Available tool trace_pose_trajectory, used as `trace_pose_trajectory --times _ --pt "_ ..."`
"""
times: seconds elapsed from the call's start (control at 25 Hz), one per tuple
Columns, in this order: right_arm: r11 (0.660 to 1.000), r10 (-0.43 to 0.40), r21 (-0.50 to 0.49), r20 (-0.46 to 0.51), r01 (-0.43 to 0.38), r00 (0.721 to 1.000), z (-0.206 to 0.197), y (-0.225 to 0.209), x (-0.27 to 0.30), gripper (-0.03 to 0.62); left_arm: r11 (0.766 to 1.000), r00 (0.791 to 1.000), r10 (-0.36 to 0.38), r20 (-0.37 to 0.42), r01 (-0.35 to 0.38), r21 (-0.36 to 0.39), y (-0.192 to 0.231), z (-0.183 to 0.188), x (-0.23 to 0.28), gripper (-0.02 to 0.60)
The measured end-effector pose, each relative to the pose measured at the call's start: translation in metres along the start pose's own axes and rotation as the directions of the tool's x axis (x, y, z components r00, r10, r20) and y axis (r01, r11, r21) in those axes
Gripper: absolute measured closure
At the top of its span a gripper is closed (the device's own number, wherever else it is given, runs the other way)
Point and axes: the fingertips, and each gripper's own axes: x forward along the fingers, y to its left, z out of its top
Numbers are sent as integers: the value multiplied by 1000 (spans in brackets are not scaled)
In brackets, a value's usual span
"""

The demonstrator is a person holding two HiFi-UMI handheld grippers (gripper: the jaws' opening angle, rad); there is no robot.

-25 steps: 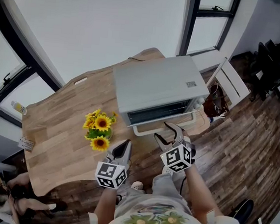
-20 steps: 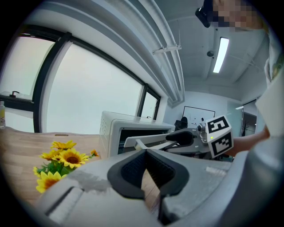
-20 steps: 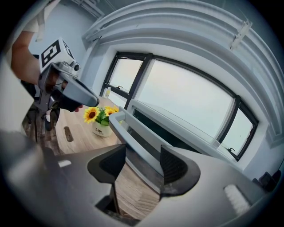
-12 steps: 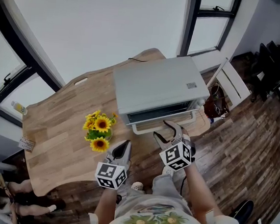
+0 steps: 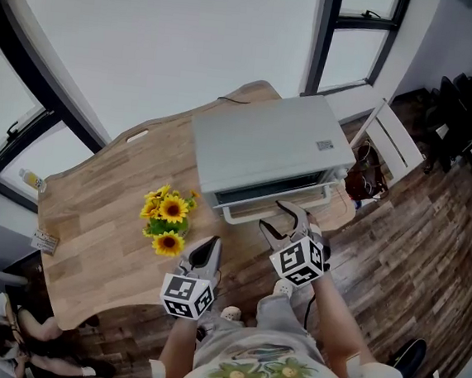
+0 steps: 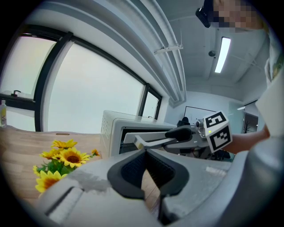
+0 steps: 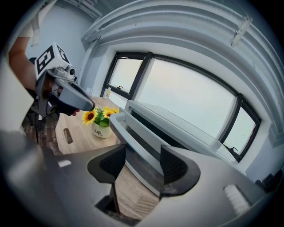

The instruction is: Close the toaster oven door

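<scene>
1. Since shutting a door is a one-hand job, the left hand-held gripper hangs back by the counter's front edge. Its jaws are pressed together on nothing.
2. The right hand-held gripper is spread, and the handle edge of the toaster oven door runs between its pads. As far as I can see it isn't pinched, so my guess is it's lined up to push.
3. The door is ajar, tipped partway out from the toaster oven on the counter's right side.
4. The sunflower pot stands left of the door, clear of its swing. Nothing seems to block it.
</scene>
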Motion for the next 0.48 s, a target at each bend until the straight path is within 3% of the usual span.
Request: trace_pose_trajectory --times 0.48 --pt "1000 5 3 5 -5 1000 4 -4 4 349 1000 1000 5 1 -5 -3 4 1 1 578"
